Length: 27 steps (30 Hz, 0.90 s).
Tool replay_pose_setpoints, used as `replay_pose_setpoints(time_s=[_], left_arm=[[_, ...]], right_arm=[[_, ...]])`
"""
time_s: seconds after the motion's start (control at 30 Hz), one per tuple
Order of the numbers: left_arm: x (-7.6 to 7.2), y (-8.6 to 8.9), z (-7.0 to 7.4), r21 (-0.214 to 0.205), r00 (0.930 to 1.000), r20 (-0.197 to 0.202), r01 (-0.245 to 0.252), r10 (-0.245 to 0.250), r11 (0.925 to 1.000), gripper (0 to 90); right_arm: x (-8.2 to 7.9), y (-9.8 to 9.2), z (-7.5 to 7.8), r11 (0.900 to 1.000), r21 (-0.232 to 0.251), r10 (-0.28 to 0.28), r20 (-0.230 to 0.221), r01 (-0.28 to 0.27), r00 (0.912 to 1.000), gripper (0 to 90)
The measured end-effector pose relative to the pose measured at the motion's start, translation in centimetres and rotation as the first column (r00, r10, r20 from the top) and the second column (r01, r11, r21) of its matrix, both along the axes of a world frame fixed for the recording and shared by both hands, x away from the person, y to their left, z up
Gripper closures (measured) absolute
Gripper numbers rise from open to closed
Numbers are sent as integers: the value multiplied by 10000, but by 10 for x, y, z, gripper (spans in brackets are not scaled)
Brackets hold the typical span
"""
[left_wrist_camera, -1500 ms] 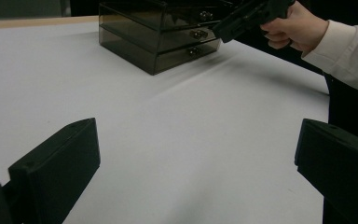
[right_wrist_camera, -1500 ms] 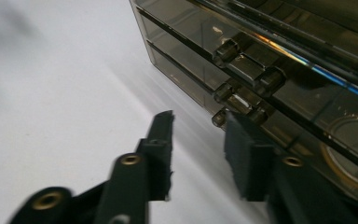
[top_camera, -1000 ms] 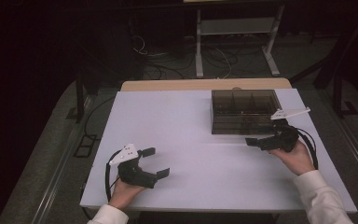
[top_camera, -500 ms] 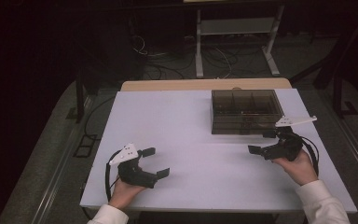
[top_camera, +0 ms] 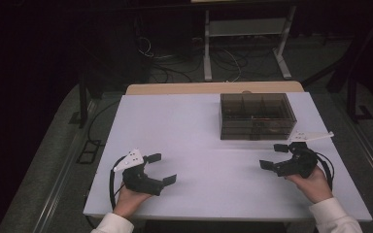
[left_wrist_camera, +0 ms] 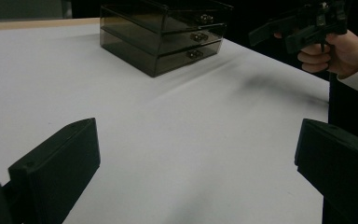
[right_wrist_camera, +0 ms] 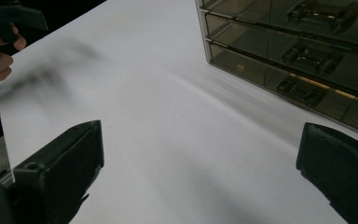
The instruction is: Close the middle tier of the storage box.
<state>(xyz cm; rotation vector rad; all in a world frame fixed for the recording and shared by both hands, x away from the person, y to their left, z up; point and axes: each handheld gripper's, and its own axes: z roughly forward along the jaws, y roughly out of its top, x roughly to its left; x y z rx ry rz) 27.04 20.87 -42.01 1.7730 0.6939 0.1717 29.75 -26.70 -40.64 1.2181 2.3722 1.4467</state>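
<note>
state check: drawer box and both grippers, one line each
drawer box: upright on the table, all three drawers pushed in, untouched
left gripper: open, nothing between the jaws, low over the table
right gripper: open wide, nothing between the jaws, just in front of the drawer box, not touching it

Dim room, one pale lit surface, soft focus throughout.

In the high view the white rectangular bench (top_camera: 213,145) is the single bright area; the floor and background sink into near black. In both gripper views soft grey shadows smear across the bench top, the near black jaws are blurred, and the smoky translucent plastic drawer box (right_wrist_camera: 307,51) shows faint yellowish glints and slight blur.
</note>
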Motion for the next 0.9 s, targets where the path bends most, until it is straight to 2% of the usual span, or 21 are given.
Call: replay_pose_setpoints(time_s=[0.47, 0.9], left_arm=[[0, 0, 0, 14, 10000, 4, 8, -8, 10000, 0], [0, -1, 0, 5, 10000, -45, 42, -42, 10000, 0]], right_arm=[[-20, -8, -13, 9990, 219, -403, 202, 399, 9990, 1], [-37, -14, -24, 9977, 157, -670, 356, 665, 9971, 1]])
